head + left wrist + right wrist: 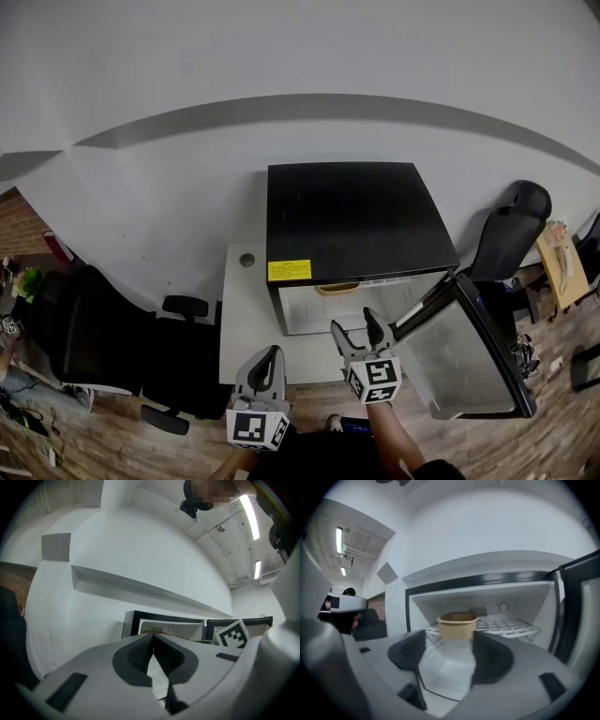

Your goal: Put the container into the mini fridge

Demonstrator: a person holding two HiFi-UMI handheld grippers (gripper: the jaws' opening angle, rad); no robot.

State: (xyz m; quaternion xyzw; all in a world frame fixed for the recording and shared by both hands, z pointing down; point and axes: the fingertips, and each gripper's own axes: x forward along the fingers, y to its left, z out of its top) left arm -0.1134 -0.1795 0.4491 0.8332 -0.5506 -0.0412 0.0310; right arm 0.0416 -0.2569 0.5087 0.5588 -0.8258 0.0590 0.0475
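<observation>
Closest to me, the person holds both tools low in front of the open fridge (352, 216). The left gripper (272, 356) hangs back, a little lower and further from the opening than the other. Its own view shows it clenched (152, 638): the two dark pads meet at the tips with nothing between them. The marker cube (258, 427) on it faces up toward the head camera.

The right gripper (356, 328) sits just ahead of the left, pointed into the fridge mouth. Its jaws stand apart and hold nothing (449, 654); through the gap I see only the white floor of the fridge interior. The person's forearm (389, 436) runs back from it toward the bottom of the head view.

Just beyond those jaw tips is the container (457, 625), a tan tub with a rolled rim, upright on the white wire shelf (508, 626) inside the fridge and apart from the pads. From above only its front rim (337, 289) shows under the black top. A round dial (503, 606) is on the back wall above the shelf.

The door (473, 347) is swung wide to the right. A yellow label (289, 270) sits on the fridge's front left corner. A white table (246, 319) stands against its left side. Further out are a black chair (103, 342) on the left, another chair (511, 230) on the right, and the pale wall (187, 187) with its ledge behind.
</observation>
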